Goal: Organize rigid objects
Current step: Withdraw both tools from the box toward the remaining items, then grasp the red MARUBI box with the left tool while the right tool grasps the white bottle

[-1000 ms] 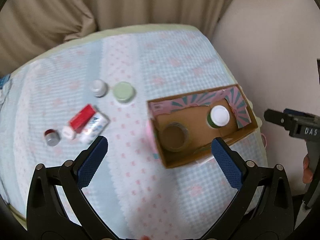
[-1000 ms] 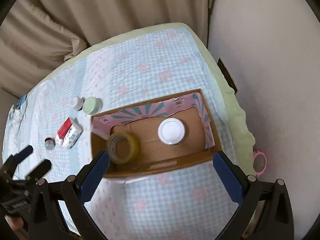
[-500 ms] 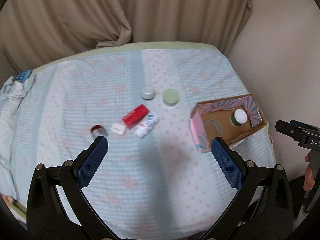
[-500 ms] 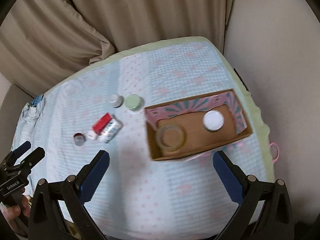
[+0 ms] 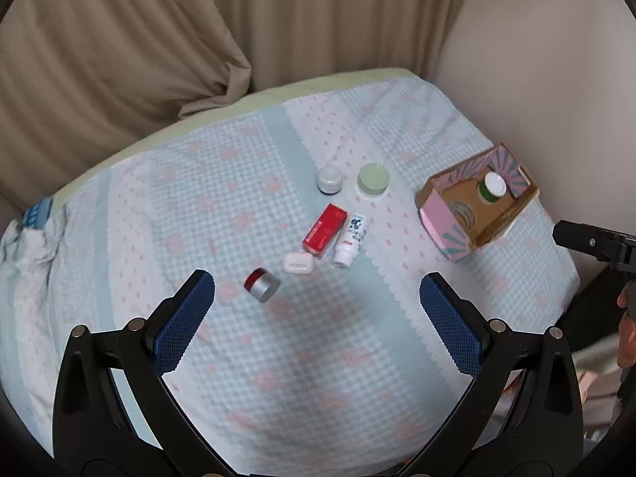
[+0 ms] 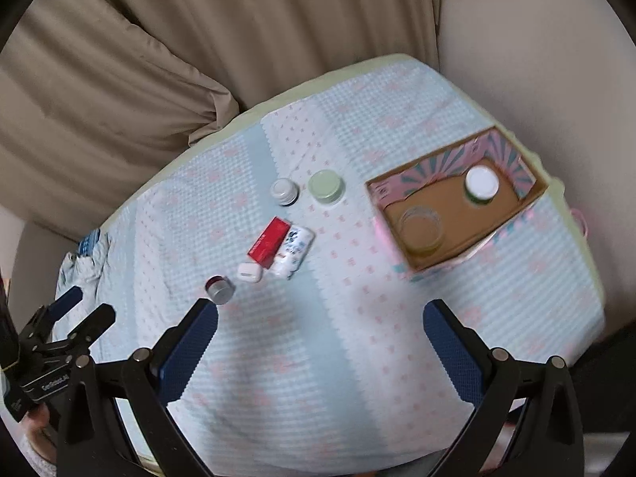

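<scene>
Both my left gripper (image 5: 317,310) and right gripper (image 6: 320,338) hang wide and empty above the bedspread (image 5: 318,377). Nearest lies the silver jar (image 5: 262,284), then the white case (image 5: 298,263), red box (image 5: 324,229), white bottle (image 5: 349,238); farthest right, the cardboard box (image 6: 413,256) holds a white-lidded jar (image 6: 481,183).

Box wall (image 5: 437,222) hides part of the tape roll (image 5: 461,211).

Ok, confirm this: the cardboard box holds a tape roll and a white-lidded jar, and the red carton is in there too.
Not quite. The cardboard box holds the tape roll and white-lidded jar, but the red carton lies outside on the bedspread, as the right wrist view shows.
</scene>
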The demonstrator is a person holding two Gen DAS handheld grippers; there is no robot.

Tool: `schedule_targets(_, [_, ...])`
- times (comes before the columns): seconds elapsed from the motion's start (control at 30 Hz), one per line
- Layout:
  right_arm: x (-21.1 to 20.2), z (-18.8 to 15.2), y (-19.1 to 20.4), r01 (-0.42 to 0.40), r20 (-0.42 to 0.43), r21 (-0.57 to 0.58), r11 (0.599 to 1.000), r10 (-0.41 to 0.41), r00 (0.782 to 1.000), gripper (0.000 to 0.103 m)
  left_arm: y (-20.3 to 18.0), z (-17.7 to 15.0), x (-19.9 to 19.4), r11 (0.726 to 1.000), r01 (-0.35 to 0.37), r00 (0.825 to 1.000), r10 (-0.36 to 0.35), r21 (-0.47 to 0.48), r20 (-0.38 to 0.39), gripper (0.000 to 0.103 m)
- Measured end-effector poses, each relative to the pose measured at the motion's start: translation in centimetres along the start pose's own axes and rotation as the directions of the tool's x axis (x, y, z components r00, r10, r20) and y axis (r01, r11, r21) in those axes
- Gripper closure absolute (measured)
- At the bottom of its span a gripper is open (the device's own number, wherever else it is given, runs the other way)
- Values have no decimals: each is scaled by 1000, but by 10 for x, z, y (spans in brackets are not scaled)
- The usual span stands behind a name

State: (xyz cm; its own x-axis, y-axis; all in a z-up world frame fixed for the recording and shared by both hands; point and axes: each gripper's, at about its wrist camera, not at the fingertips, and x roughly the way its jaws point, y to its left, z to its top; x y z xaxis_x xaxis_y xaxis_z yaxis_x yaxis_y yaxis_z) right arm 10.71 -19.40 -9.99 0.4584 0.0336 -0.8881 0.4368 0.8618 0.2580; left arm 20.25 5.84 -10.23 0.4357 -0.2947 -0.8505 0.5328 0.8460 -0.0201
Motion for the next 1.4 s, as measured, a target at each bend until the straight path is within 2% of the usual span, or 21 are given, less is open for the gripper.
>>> schedule_targets(0.23, [35,-8,23,-35,-35,113,993,39,999,0,23,11,51,995,62,994,-54,84,-92,0])
schedule_targets(0.5, [106,-2,28,-94,-77,233,968,114,990,0,32,26,141,982,146,971,-118,123,-208,0])
schedule_targets(0.67, [167,6,18,-79,-141,302,950,126,982,6,28,37,204,973,169,949,-117,158,-294,0])
schedule_targets(0.9, [251,15,1,-57,-221,383,922,152,963,6,10,41,289,949,190,922,-84,253,-378,0])
schedule_targets(1.03, [292,21,-4,-65,-242,409,910,177,954,17,3,41,335,936,197,907,-61,290,-416,0])
schedule_targets(1.2, [332,25,-8,-65,-260,445,893,198,945,19,-2,38,372,925,209,892,-47,317,-449,2])
schedule_targets(1.33, [354,26,-7,-66,-278,456,887,212,937,30,-8,36,390,918,228,882,-54,323,-468,3])
schedule_targets(1.4, [362,26,-7,-65,-286,467,882,220,933,30,-11,35,395,914,228,881,-48,335,-470,6])
